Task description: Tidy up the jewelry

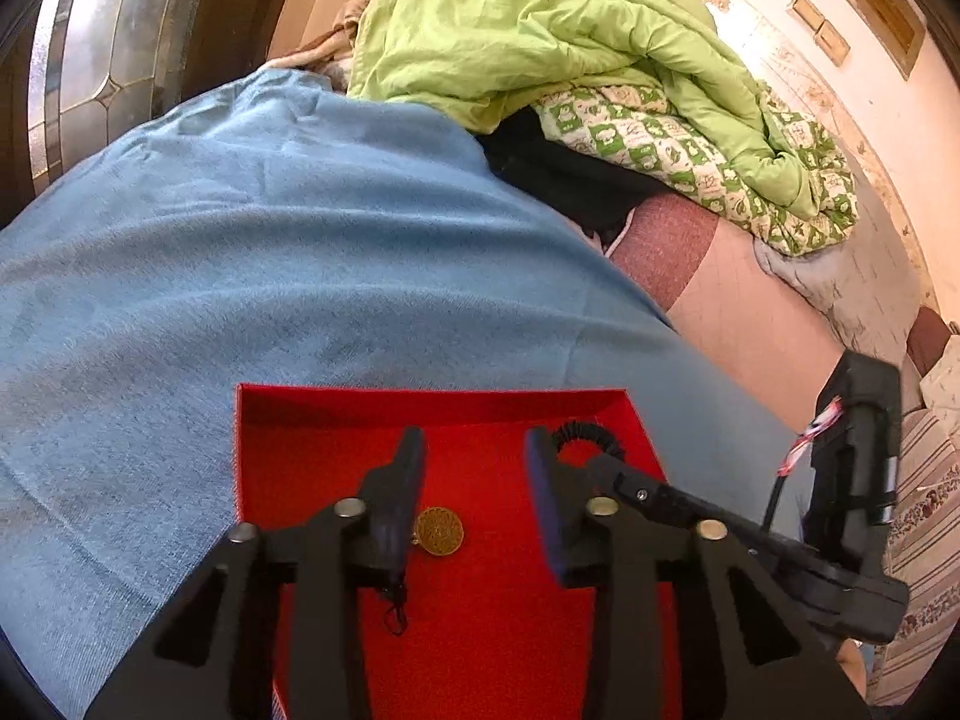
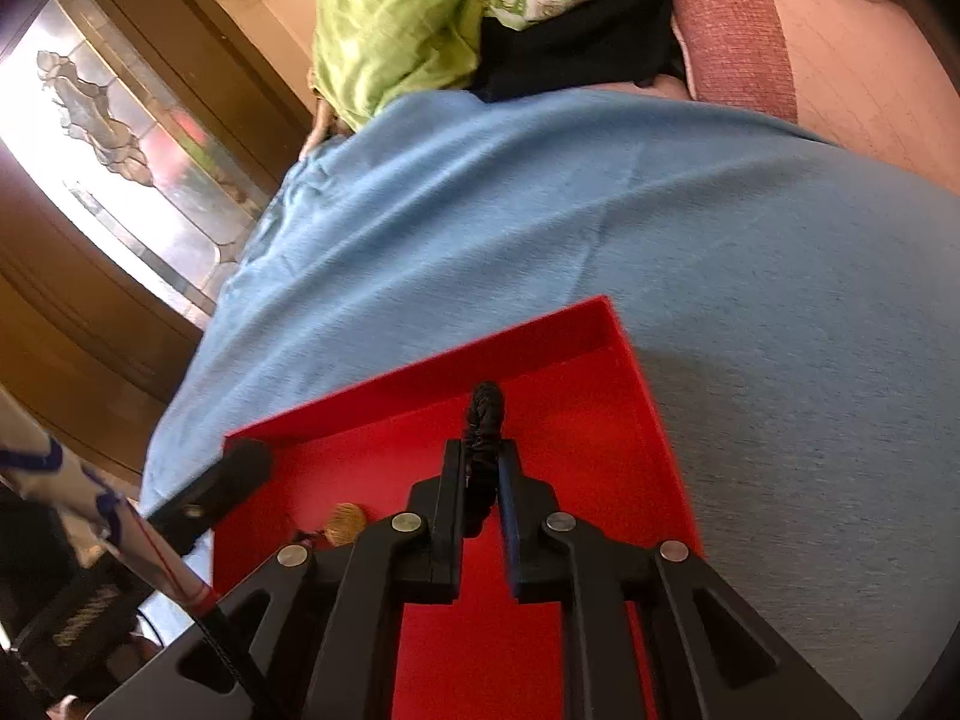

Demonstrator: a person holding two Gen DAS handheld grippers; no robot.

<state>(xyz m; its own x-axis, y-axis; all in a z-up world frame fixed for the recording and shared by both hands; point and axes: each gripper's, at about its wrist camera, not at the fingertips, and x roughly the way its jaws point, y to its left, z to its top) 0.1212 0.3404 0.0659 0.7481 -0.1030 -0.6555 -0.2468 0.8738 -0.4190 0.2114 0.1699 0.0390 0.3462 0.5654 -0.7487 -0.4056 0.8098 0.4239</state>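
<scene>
A red tray point(image 1: 336, 402) lies on a blue cloth point(image 1: 270, 252). In the left wrist view a round gold pendant point(image 1: 439, 531) lies on the tray floor by my left finger, with a dark thread point(image 1: 394, 606) trailing from it. My left gripper point(image 1: 474, 450) is open above the tray. My right gripper point(image 2: 483, 456) is shut on a black beaded bracelet point(image 2: 486, 414) and holds it over the tray point(image 2: 630, 354). The bracelet point(image 1: 585, 435) and right gripper point(image 1: 606, 468) also show in the left view. The pendant point(image 2: 345, 522) shows at the left in the right wrist view.
A green quilt point(image 1: 540, 42) and a dark garment point(image 1: 564, 180) lie on the bed beyond the blue cloth. A patterned glass door point(image 2: 120, 138) in a wooden frame stands at the left. A pink sheet point(image 1: 750, 312) lies at the right.
</scene>
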